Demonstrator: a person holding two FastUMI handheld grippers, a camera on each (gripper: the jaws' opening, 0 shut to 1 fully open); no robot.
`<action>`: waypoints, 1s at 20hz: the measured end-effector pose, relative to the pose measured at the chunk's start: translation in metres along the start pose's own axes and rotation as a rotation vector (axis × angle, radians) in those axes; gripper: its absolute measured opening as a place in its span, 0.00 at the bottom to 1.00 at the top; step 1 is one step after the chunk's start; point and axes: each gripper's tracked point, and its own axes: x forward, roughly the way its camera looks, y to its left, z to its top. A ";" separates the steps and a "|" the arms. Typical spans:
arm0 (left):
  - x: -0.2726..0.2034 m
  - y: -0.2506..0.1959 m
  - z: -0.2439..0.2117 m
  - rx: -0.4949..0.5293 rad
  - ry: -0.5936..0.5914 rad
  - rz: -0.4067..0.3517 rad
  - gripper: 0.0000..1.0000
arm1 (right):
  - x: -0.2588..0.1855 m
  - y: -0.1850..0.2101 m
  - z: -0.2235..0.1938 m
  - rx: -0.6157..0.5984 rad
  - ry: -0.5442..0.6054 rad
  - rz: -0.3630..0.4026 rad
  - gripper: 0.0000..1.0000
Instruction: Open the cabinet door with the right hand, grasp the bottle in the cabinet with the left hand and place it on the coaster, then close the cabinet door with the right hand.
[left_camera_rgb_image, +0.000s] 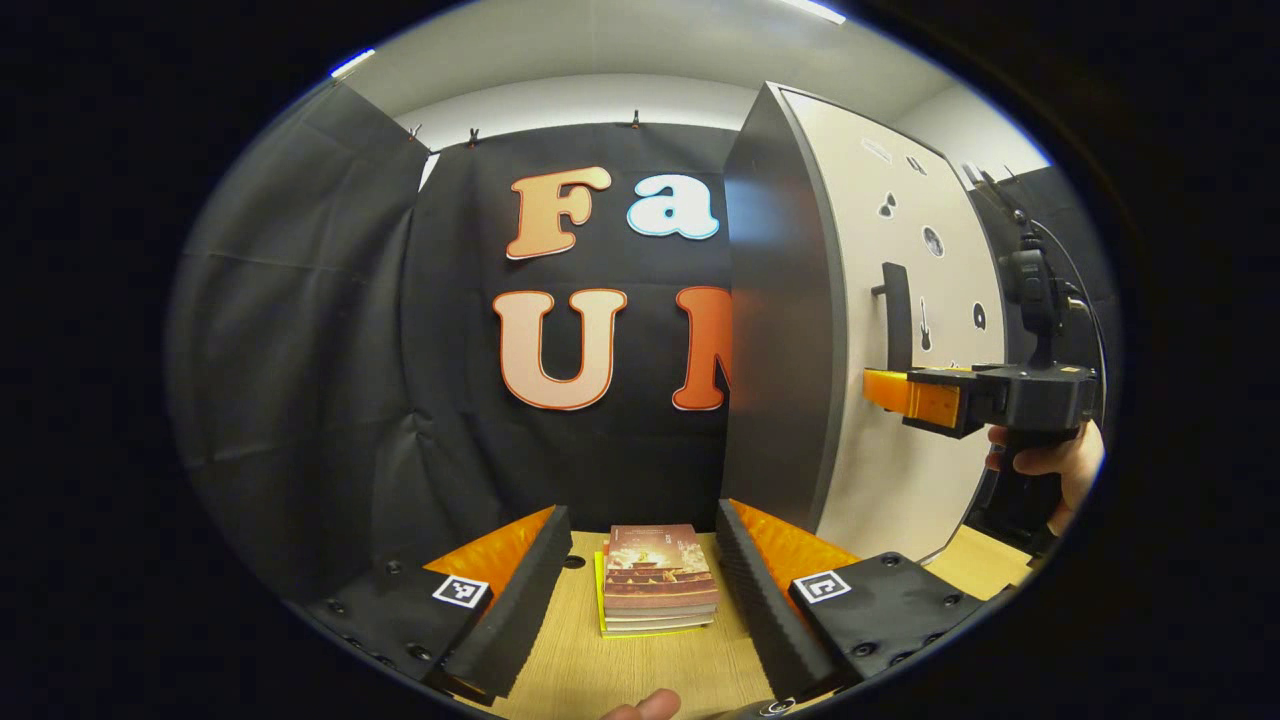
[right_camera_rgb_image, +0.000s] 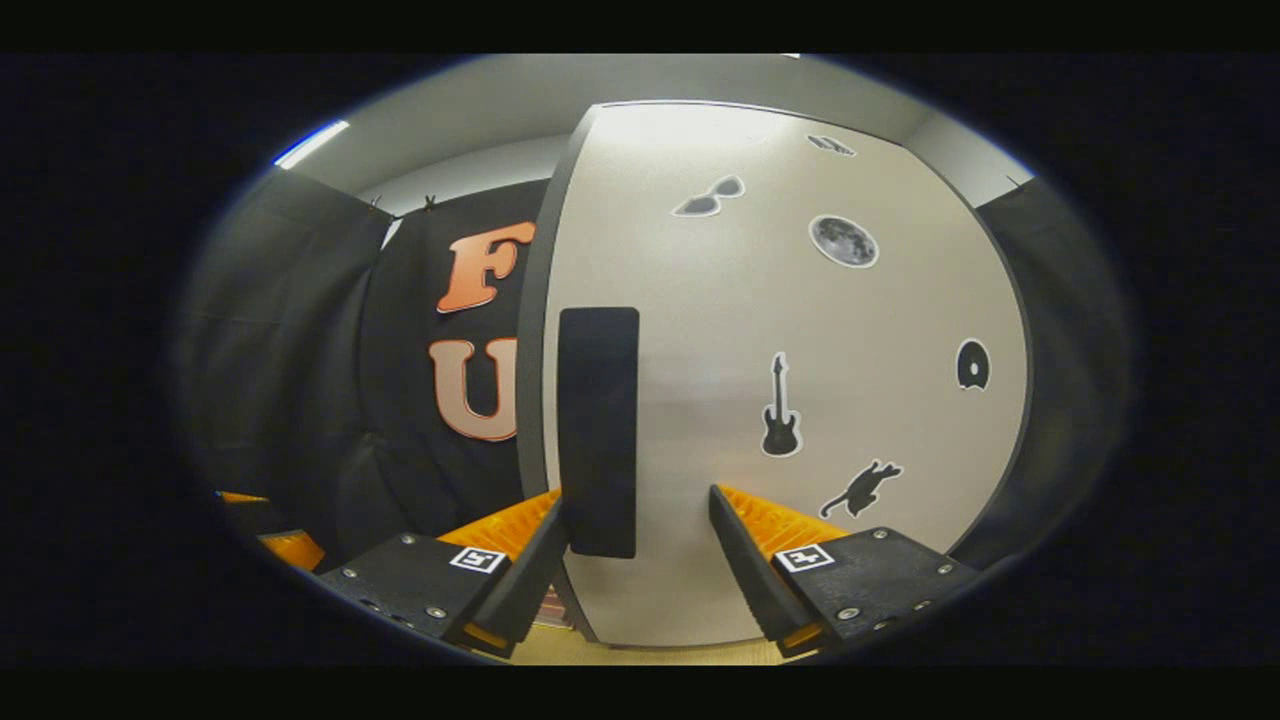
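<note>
On the wooden desk (left_camera_rgb_image: 640, 670), books (left_camera_rgb_image: 657, 578) lie between the left gripper's (left_camera_rgb_image: 640, 575) wide jaws, while the right gripper's (right_camera_rgb_image: 637, 540) wide jaws flank the handle (right_camera_rgb_image: 598, 430) on the shut cabinet door (right_camera_rgb_image: 790, 330).

I see black cloth walls (left_camera_rgb_image: 300, 330) clipped below a white ceiling (left_camera_rgb_image: 600, 60) with strip lights (left_camera_rgb_image: 352, 62), and a light wooden tabletop (left_camera_rgb_image: 600, 670) underneath.

The left gripper (left_camera_rgb_image: 635, 560) sits low with its jaws spread wide apart. The right gripper (right_camera_rgb_image: 635, 535) (seen from the left gripper view, a hand (left_camera_rgb_image: 1050, 465) grips it from below) is raised at far right, jaws parted.
</note>
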 end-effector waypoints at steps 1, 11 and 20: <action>-0.001 0.000 0.001 0.003 -0.001 0.005 0.96 | 0.000 0.001 0.002 0.016 -0.003 0.003 0.83; -0.057 -0.038 0.037 0.008 -0.046 0.029 0.95 | -0.087 -0.001 0.023 0.062 -0.030 0.070 0.85; -0.127 -0.102 0.060 -0.006 -0.067 0.015 0.95 | -0.230 -0.069 0.014 0.024 0.031 -0.044 0.86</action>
